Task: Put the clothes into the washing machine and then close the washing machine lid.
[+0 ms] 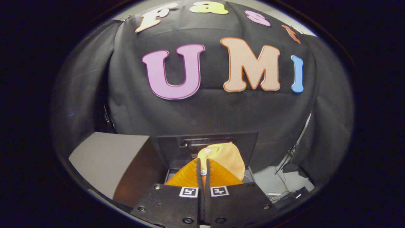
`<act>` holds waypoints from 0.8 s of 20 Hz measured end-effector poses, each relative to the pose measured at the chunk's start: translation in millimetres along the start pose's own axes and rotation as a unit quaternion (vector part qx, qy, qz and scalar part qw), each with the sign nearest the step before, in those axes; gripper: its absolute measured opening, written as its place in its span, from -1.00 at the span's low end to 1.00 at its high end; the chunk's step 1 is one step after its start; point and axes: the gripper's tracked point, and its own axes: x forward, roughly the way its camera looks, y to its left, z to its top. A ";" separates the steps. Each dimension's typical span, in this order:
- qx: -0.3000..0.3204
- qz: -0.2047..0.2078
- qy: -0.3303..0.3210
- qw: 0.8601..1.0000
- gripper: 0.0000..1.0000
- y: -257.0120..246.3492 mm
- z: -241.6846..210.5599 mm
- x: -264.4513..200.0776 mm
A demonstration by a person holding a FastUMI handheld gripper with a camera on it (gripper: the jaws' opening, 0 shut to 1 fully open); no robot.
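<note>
Black cloth drapes the back and sides of the booth, hanging in soft folds behind a dark, boxy washing machine whose top opening faces the camera. To the left of the machine a raised panel, apparently its lid, stands open, pale grey on one part and brownish where it falls into shadow. Off to the right, beyond the cloth's edge, a pale floor shows with some loose dark cables.

There is one garment: an orange piece of clothing, bright and smooth, with two small white buttons visible on it, one near its upper fold and one right at the fingertips. It bunches up over the front edge of the machine's opening, its upper part rising in front of the machine's back wall.

The single gripper has its two fingers drawn close together, nearly parallel, pinching a fold of the orange fabric between them; cloth spreads out to both sides of the fingers
</note>
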 end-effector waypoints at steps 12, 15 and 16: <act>0.052 -0.012 0.103 0.993 -0.99 -8.3 -163.1 97.3; 0.048 -0.018 0.114 0.992 -0.99 -12.1 -179.3 109.1; 0.047 -0.020 0.117 0.992 -0.99 -13.6 -185.0 114.3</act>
